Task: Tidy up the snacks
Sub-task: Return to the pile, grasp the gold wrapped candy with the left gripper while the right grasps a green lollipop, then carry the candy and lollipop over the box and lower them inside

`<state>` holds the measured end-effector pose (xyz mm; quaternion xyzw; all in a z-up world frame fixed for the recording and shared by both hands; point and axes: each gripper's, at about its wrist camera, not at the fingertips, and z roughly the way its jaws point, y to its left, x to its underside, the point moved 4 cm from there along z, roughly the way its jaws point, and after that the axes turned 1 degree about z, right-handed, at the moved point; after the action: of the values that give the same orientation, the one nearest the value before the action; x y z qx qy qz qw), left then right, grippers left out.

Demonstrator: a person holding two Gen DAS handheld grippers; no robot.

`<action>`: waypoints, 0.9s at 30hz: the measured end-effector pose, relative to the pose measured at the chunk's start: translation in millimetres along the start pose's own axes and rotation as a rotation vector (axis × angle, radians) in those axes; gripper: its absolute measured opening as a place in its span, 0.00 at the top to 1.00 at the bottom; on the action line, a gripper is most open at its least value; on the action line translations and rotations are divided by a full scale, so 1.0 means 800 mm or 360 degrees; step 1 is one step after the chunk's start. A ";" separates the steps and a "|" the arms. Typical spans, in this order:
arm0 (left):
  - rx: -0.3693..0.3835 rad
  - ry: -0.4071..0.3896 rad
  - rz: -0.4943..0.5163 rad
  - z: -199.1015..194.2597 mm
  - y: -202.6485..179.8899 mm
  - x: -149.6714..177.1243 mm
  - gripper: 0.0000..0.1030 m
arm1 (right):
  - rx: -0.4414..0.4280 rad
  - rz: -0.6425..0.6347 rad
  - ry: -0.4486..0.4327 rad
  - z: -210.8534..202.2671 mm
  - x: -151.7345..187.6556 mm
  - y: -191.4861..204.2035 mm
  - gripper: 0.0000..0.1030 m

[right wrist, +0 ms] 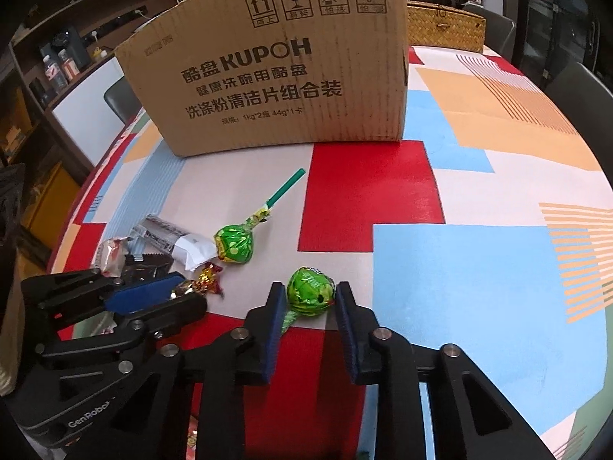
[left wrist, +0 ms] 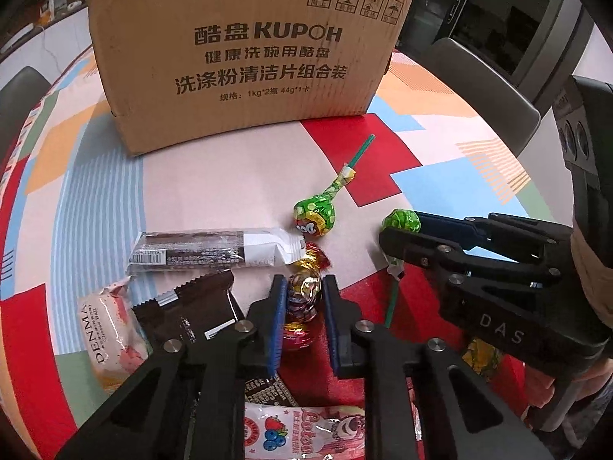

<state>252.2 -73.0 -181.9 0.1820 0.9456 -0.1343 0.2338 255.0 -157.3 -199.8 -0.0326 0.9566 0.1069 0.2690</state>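
Note:
My left gripper (left wrist: 304, 287) is shut on a gold-and-red foil candy (left wrist: 302, 295) low over the table. My right gripper (right wrist: 311, 293) is shut on the head of a green lollipop (right wrist: 310, 291); from the left wrist view it (left wrist: 398, 230) reaches in from the right, with the lollipop's green stick (left wrist: 392, 299) hanging below. A second green lollipop (left wrist: 316, 214) lies free on the table, its stick pointing at the cardboard box (left wrist: 249, 50). The box stands at the back, its top out of sight.
Wrapped snacks lie at the left: a dark bar with white end (left wrist: 214, 249), a brown wrapper (left wrist: 191, 306), a pink-white pack (left wrist: 111, 329), a strawberry pack (left wrist: 302, 433). A woven basket (right wrist: 444, 27) sits behind the box. Chairs surround the patterned table (right wrist: 479, 268).

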 end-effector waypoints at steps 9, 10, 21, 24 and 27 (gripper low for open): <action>-0.0003 -0.0065 -0.0013 -0.023 -0.008 0.001 0.82 | -0.0001 -0.0013 -0.0017 -0.014 0.007 0.002 0.74; -0.0005 -0.0080 -0.0014 -0.028 -0.009 0.001 0.82 | -0.0009 -0.0010 -0.0026 -0.019 0.007 0.003 0.74; -0.0034 -0.0229 -0.0020 -0.083 -0.018 -0.002 0.82 | -0.0034 -0.0036 -0.0146 -0.064 0.001 0.015 0.74; -0.0048 -0.0271 -0.0018 -0.100 -0.017 -0.005 0.82 | -0.0037 -0.0060 -0.0188 -0.079 -0.002 0.021 0.74; -0.0065 -0.0324 -0.0014 -0.119 -0.017 -0.012 0.82 | -0.0041 -0.0085 -0.0234 -0.094 -0.008 0.027 0.74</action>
<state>217.3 -55.3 -93.6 0.1586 0.9203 -0.1339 0.3316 219.6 -153.0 -130.2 -0.0534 0.9317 0.1141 0.3408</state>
